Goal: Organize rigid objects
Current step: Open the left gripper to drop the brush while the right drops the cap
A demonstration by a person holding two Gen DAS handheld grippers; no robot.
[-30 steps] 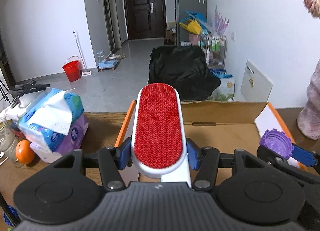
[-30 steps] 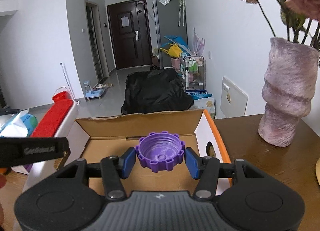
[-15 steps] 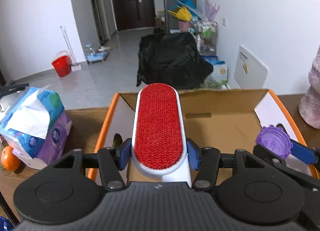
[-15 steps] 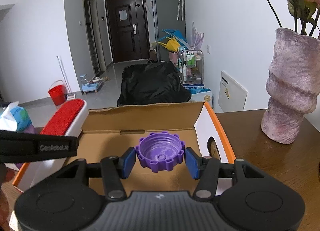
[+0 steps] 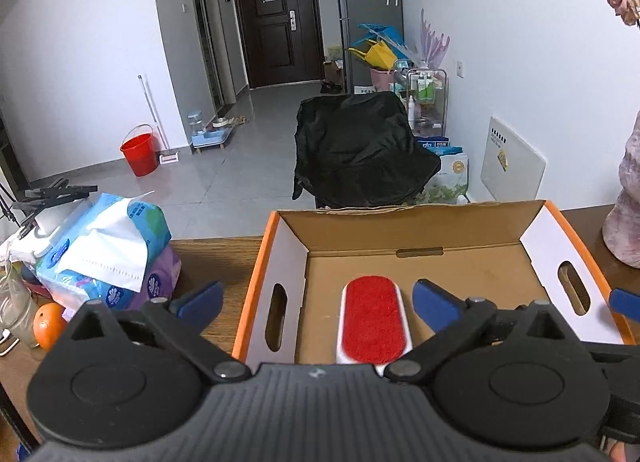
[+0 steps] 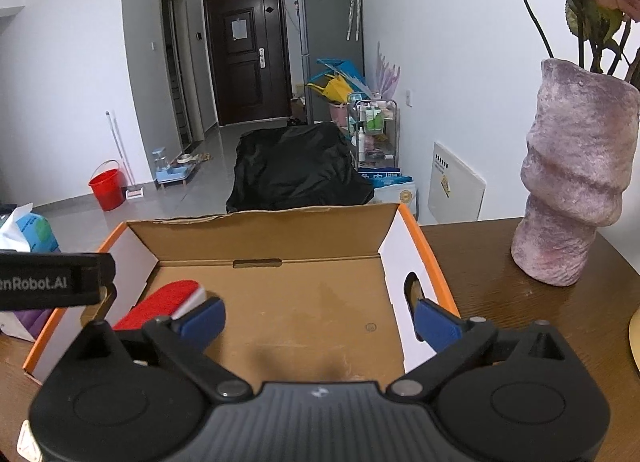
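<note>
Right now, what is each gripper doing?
Left gripper: just opened, empty; lint brush lies in the box.
Right gripper: just opened, holding nothing.

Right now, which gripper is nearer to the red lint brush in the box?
Left. The left gripper is open directly over the red lint brush; the right gripper is open farther right, over bare cardboard box floor.
</note>
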